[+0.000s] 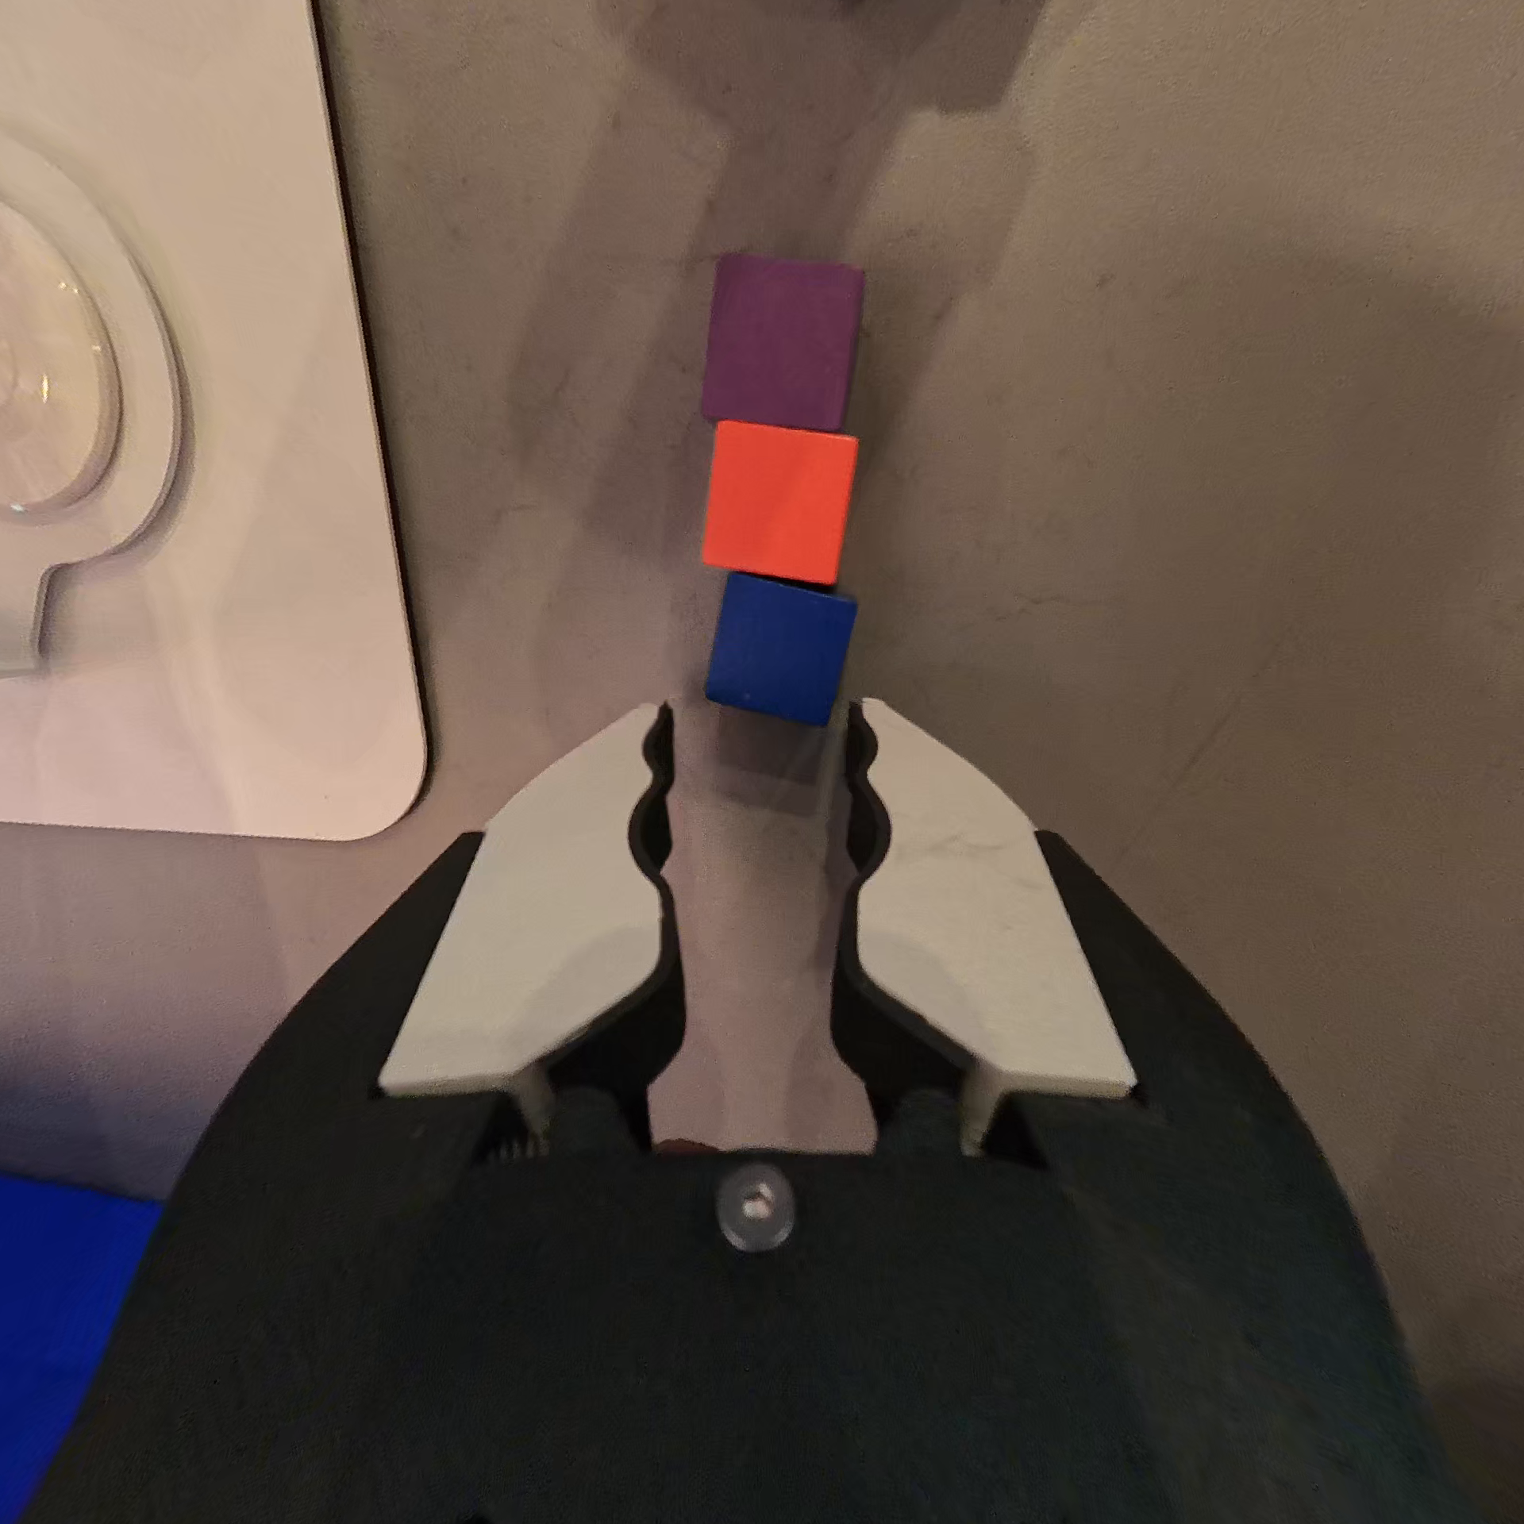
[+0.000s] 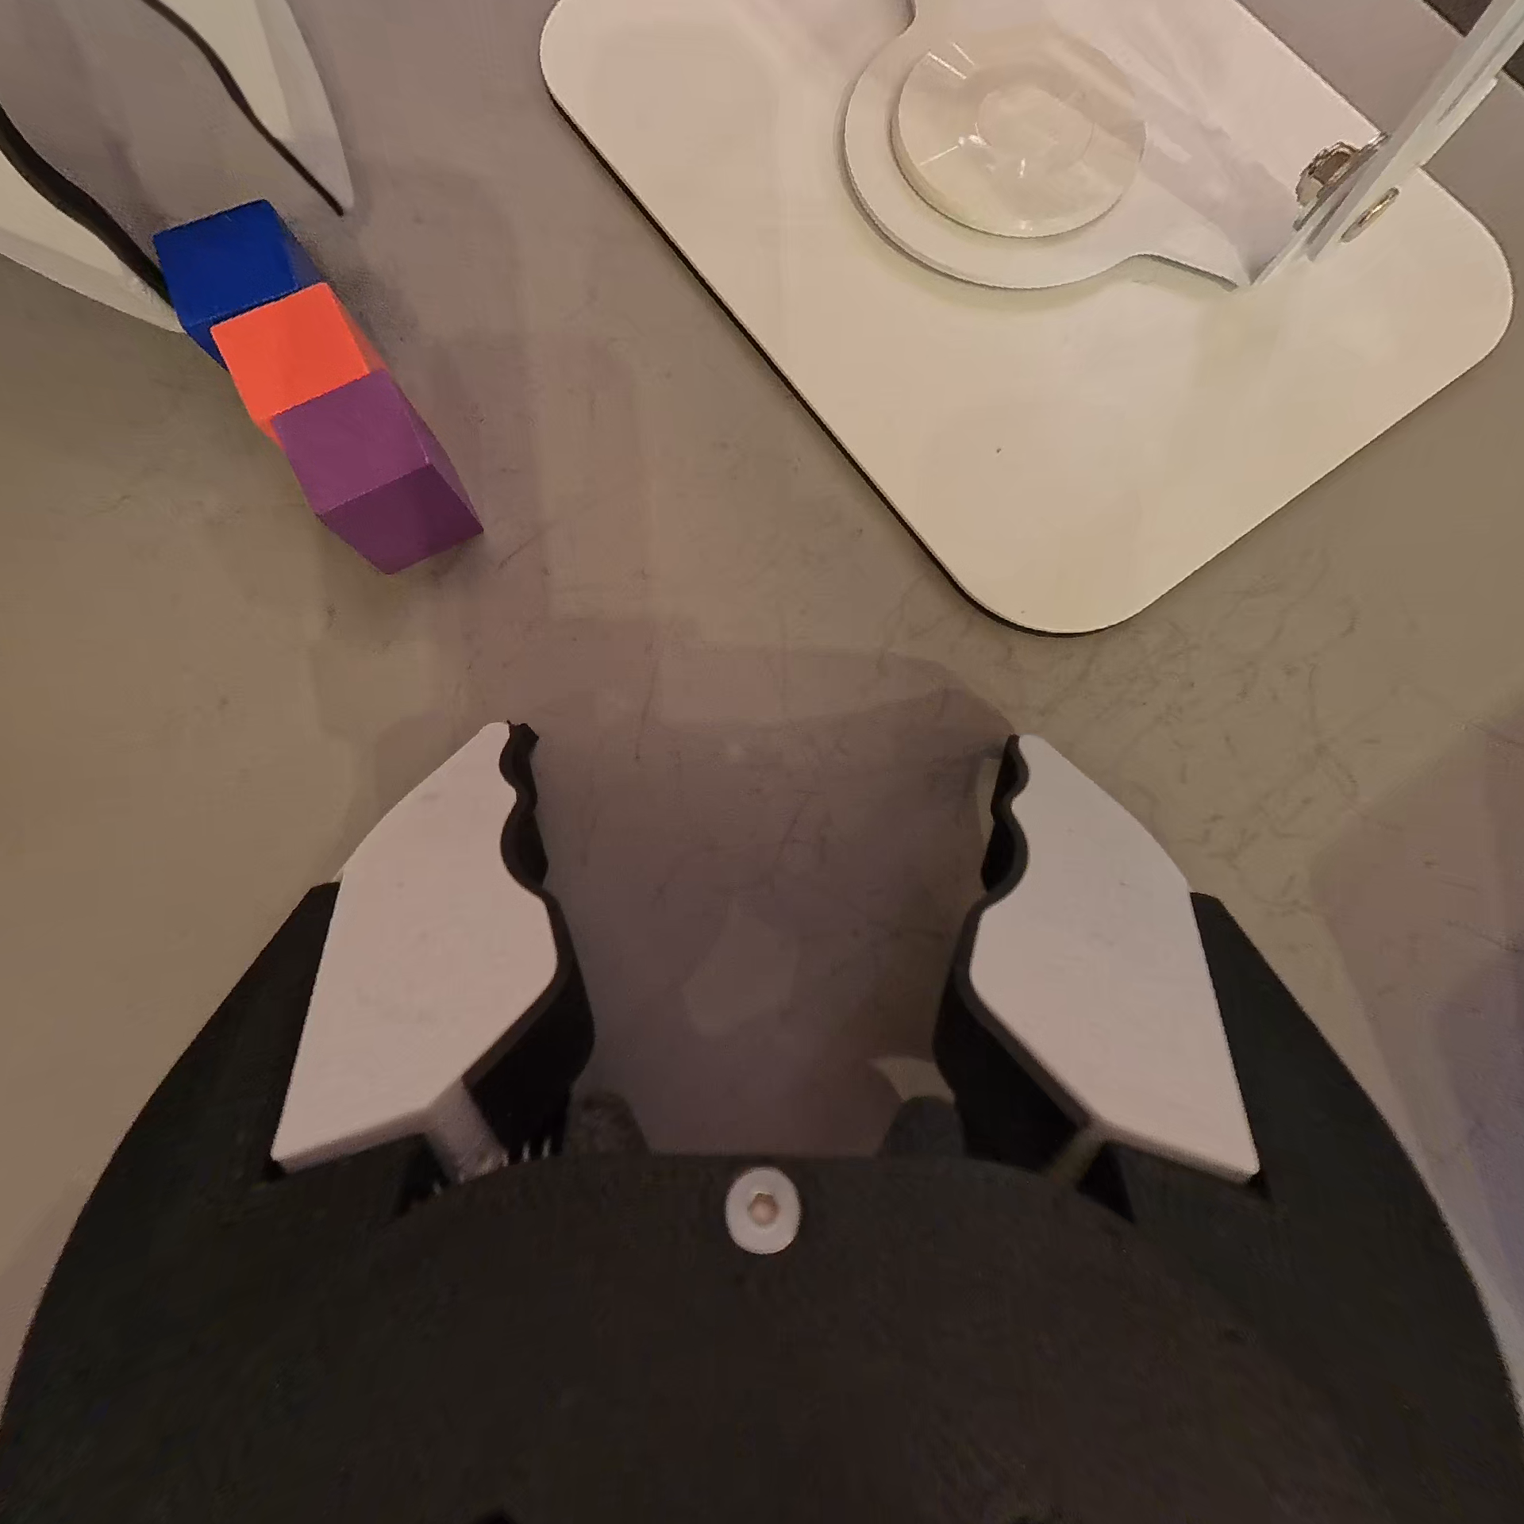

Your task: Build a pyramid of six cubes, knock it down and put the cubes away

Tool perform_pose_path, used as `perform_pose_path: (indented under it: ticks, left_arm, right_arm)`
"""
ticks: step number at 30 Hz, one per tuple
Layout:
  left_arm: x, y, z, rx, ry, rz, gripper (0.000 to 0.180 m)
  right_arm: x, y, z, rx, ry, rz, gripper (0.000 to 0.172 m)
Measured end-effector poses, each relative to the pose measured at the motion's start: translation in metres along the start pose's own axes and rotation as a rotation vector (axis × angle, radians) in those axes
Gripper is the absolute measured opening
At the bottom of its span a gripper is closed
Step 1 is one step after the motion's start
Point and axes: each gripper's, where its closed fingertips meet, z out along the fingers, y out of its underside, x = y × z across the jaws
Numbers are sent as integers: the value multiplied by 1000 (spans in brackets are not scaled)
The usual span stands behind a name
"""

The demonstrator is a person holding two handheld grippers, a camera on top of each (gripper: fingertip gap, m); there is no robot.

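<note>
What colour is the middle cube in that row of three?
Orange middle cube, between blue and purple; clearest in the left wrist view.

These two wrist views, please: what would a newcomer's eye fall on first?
First, the row of three bright cubes touching on the grey table: blue cube, orange cube and purple cube. The left gripper hangs open just behind the blue one, its fingers apart from it. The white board with a clear disc lies opposite the open, empty right gripper.

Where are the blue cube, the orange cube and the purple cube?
blue cube (image 1: 779, 651): left wrist view, top face.
orange cube (image 1: 777, 499): left wrist view, top face.
purple cube (image 2: 355, 441): right wrist view, top face.
</note>
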Motion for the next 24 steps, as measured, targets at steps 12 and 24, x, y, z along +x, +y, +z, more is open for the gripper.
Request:
perform_pose_path:
  ticks: [12,24]
  left_arm:
    - [-4,-10,4,36,-34,36,37]
    - [-1,-14,9,39,-20,39,30]
  right_arm:
    - [0,0,0,0,-1,0,106]
    - [0,0,0,0,-1,0,106]
